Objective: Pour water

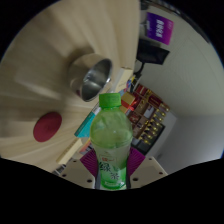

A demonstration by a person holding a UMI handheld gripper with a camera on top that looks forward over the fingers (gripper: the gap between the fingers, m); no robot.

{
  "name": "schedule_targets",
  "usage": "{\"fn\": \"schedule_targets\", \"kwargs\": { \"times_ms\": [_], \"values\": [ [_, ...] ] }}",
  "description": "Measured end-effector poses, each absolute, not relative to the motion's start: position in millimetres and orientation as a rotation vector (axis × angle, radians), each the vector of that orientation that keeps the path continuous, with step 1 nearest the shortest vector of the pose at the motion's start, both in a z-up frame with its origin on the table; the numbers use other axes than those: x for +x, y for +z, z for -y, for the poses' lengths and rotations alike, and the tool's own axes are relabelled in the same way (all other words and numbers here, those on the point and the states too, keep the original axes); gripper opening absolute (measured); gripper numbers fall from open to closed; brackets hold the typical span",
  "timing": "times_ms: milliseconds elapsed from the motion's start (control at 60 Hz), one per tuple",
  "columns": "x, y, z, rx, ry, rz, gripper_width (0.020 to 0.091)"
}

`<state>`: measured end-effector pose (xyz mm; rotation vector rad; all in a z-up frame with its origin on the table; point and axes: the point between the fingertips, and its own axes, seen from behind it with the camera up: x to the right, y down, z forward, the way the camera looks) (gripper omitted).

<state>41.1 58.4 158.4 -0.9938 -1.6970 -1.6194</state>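
Green bottle upright between fingers

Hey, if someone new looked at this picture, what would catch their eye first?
A green bottle with a green cap fills the foreground, held between the tool fingers, whose purple pads press its lower sides. Beyond it, a shiny metal bowl sits on the pale table, with a red round coaster beside the bottle.
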Motion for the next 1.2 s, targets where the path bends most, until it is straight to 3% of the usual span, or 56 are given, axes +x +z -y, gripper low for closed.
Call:
{"fn": "schedule_targets", "kwargs": {
  "times_ms": [133, 367, 383, 483, 583, 667, 833, 1067, 1083, 1200],
  "values": [
    [38, 161, -37, -0.857, -1.701, 1.796, 0.0339],
    [41, 165, -1, -0.874, -1.629, 1.766, 0.0342],
    [41, 156, 1, -0.899, -1.6, 1.724, 0.0344],
    [58, 183, 30, -1.231, -1.305, 1.362, 0.0341],
    [49, 169, 53, -1.579, -0.674, 0.804, 0.0345],
    [63, 179, 97, -1.673, -0.291, 0.4, 0.0347],
    [104, 138, 138, -1.719, 0.097, -0.145, 0.0347],
    [117, 62, 177, -1.747, -0.002, -0.051, 0.0376],
    [119, 73, 184, -1.696, 0.002, -0.053, 0.0381],
    [125, 75, 208, -1.689, 0.015, -0.053, 0.0374]
  ]
}}
